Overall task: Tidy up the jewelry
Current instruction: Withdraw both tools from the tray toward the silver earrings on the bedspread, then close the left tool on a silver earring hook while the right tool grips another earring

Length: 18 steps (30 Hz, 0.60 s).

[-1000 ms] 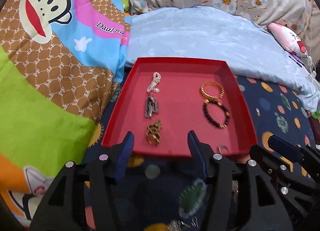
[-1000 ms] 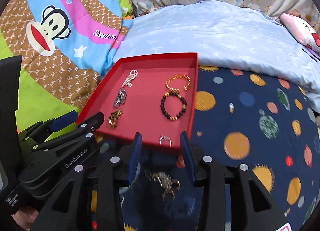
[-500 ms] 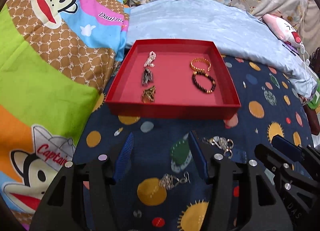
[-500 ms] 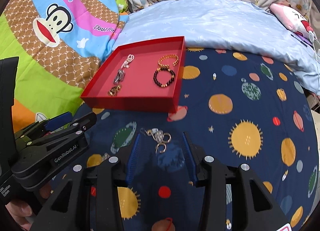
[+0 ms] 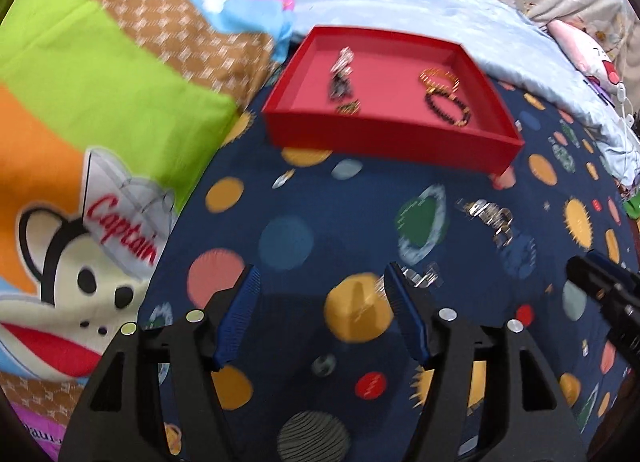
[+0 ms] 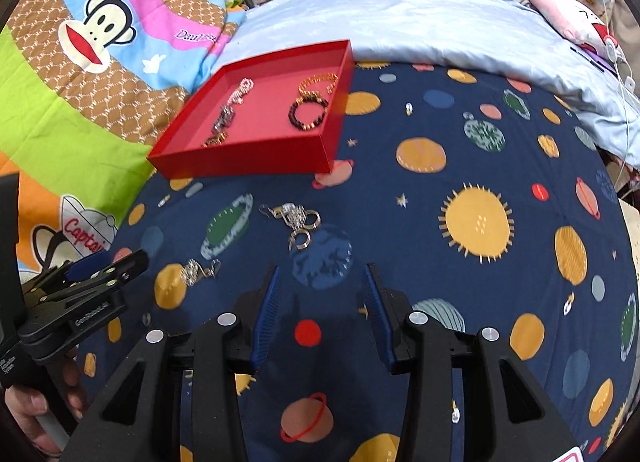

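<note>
While both tools — left (image 5: 320,298), right (image 6: 320,290) — hang released and empty, the red tray (image 6: 244,162) holds two bracelets (image 6: 312,102) and chains (image 6: 228,114).

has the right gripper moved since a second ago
Yes. The right gripper has backed away from the shallow red cardboard tray, toward the camera, and now hovers short of the silver ring cluster.

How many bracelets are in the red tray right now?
2: a gold bracelet near the red tray's far right corner, and a dark beaded bracelet just in front of it. Other pieces lie along the left side.
</note>
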### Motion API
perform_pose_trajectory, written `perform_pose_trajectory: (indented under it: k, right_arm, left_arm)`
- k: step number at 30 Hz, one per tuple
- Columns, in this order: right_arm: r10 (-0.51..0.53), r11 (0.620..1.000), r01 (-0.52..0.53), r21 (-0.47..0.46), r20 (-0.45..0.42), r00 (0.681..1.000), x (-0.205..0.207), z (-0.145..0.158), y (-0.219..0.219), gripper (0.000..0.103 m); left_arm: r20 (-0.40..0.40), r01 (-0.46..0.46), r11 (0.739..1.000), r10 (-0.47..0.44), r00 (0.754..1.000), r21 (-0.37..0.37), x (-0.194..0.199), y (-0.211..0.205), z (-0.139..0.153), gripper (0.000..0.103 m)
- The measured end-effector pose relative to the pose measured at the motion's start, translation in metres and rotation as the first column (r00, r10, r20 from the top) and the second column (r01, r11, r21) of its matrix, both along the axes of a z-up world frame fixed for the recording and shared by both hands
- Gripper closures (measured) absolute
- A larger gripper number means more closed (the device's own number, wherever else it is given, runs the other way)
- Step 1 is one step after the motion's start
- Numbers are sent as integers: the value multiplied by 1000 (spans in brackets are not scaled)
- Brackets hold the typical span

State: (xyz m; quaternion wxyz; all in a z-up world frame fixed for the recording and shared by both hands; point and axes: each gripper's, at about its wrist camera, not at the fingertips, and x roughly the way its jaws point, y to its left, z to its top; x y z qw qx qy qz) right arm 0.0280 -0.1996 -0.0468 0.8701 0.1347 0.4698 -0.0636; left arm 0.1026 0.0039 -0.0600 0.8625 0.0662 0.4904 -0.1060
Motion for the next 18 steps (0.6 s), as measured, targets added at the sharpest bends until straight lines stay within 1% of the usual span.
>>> perform_pose_trajectory:
  k: [4, 9, 13, 18]
  right_arm:
    - [4, 1000, -4, -2, -17, 1000, -4, -6, 1, 62]
    - [13, 1000, -13, 0, -34, 999, -7, -12, 6, 62]
    - [13, 1000, -13, 0, -36, 999, -8, -13, 6, 62]
    - [2, 1000, -2, 1, -36, 999, -7, -13, 2, 62]
  left_arm:
    - [-30, -9, 1000, 9, 1000, 2, -9, 13, -11, 41]
    - [-75, -3, 999, 0, 997, -37, -18, 16, -22, 41]
    - [-77, 20, 998, -25, 997, -63, -21, 6, -22, 41]
    - [-80, 62, 995, -69, 994, -81, -18, -18, -25, 40]
